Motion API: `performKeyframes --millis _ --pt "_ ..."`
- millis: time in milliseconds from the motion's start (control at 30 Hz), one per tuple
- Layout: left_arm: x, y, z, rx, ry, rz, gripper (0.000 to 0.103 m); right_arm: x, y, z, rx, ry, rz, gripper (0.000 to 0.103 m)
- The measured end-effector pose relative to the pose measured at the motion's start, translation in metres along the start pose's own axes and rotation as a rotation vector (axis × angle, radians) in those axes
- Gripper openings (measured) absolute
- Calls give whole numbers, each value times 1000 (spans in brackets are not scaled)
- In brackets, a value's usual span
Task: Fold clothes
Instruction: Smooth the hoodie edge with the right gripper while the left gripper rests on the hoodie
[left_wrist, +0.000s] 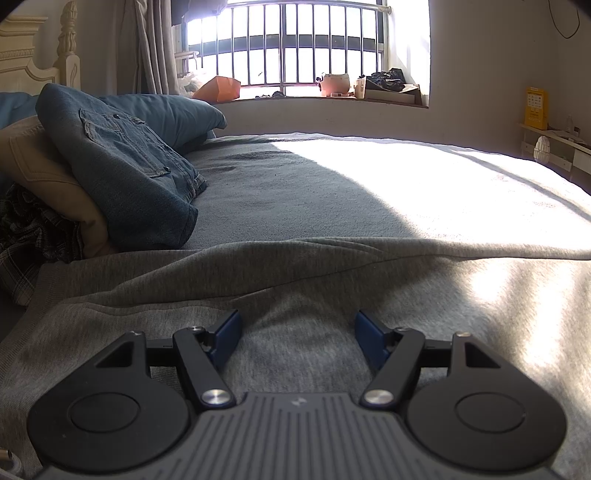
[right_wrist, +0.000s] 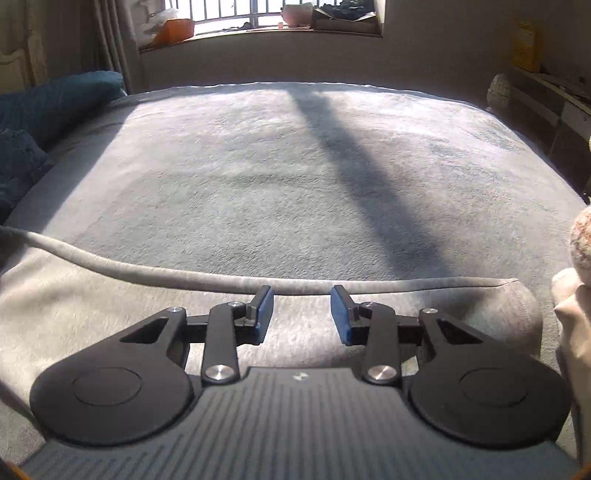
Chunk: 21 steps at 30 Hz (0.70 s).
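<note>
Left wrist view: the left tongs (left_wrist: 297, 332) hang low over a soft grey fleece garment (left_wrist: 295, 280) spread across the near part of a bed covered in a grey blanket (left_wrist: 295, 184). Their blue pads stand well apart with only flat cloth beneath and between them; nothing is gripped. To the left, a folded pair of blue denim jeans (left_wrist: 125, 162) leans on a tan cushion (left_wrist: 40, 166) in front of a dark blue pillow (left_wrist: 166, 114), with some dark checked fabric (left_wrist: 33, 232) lower down. Strong sun from a barred window (left_wrist: 303, 48) washes out the right side of the bed.

Right wrist view: the right tongs (right_wrist: 302, 310) sit over the same grey garment, close to its rolled far edge (right_wrist: 221, 278), which runs across the picture just beyond the pads. The jaws are partly parted and empty; no cloth is pinched. The picture is slightly smeared.

As a judgement, the garment looks light, limp and thick, so it will sag and drag rather than keep shape. That rolled edge, or a corner at the right end (right_wrist: 517, 291), seems the best place to pinch, taking all layers at once.
</note>
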<state>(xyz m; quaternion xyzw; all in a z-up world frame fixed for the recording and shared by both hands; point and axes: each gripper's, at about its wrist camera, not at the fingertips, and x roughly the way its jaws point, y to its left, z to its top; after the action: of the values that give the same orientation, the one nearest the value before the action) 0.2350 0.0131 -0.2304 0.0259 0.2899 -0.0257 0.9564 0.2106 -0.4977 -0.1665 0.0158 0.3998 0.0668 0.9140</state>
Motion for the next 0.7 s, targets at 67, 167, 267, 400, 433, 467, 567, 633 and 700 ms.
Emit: performKeyframes --millis 67,167,267,400,433,467,567,633,700 --pt "0 0 0 -2 0 -2 70 8 -10 -11 12 23 -54 26" --pt "0 0 0 -2 0 -3 70 16 -44 -25 88 22 -208 26" --pt "1 1 0 -1 1 -2 70 17 -97 -25 214 1 -505 26" --pt "1 1 0 0 1 -1 70 -5 -100 -17 233 -34 -538 27" --pt "1 0 -1 1 1 -1 70 -9 -92 -19 224 -46 -475 27" --pt "1 0 -1 2 1 0 70 -13 -83 -21 211 -55 -400 27" --pt "1 -1 0 5 1 3 70 -11 -64 -39 142 -9 -259 25" --pt "1 -1 0 4 2 2 70 -1 -79 -60 118 75 -420 27" --pt "1 -1 0 4 4 2 70 -15 -103 -66 240 50 -574 27"
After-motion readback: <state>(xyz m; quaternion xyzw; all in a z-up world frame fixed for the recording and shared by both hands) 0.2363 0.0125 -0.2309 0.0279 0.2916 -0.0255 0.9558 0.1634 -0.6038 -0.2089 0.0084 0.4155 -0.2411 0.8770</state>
